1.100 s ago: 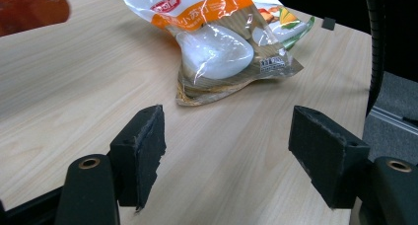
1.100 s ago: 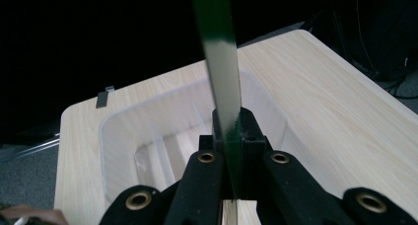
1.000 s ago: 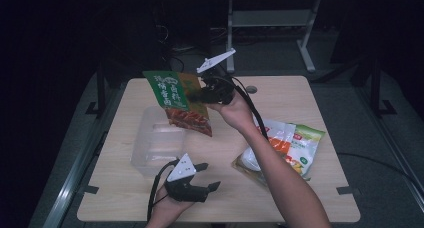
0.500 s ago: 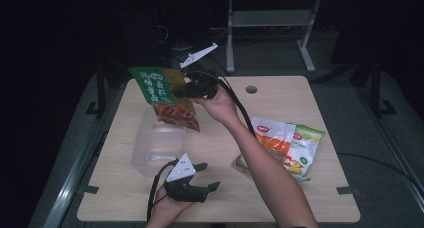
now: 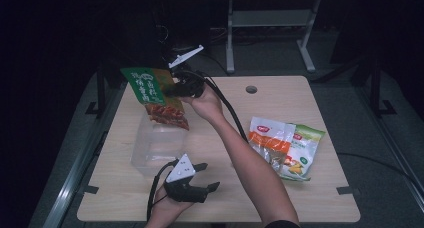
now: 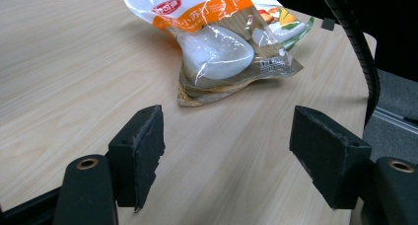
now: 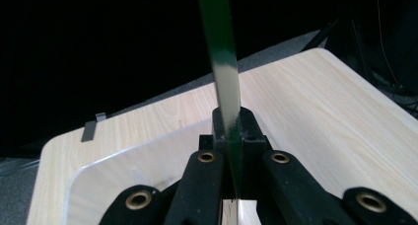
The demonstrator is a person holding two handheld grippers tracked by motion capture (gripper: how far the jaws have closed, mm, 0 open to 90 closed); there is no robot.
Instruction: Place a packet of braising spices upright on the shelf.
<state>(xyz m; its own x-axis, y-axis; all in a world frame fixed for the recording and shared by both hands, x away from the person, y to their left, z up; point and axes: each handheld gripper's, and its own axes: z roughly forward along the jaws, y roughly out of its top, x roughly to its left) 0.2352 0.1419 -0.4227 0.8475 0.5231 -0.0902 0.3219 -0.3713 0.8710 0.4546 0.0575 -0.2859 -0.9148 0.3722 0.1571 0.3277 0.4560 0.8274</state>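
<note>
Dark surroundings framed the pale wooden counter (image 5: 300, 108) in the high view, where the right gripper (image 5: 176, 89) held a green snack bag (image 5: 155, 95) in the air over a clear plastic bin (image 5: 157, 148); the bag looked light, limp and slick, best pinched at its flat sealed edge. From the left gripper view, the left gripper (image 6: 226, 146) had its fingers (image 6: 140, 153) wide apart and empty, short of an orange packet (image 6: 217, 37). Along the right gripper view, the fingers (image 7: 249, 131) sat clamped on the bag's thin edge, probably near its side seam.

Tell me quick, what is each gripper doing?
Left gripper: jaws open, holding nothing, low over the wooden table.
Right gripper: jaws shut on the green plastic snack bag.
</note>
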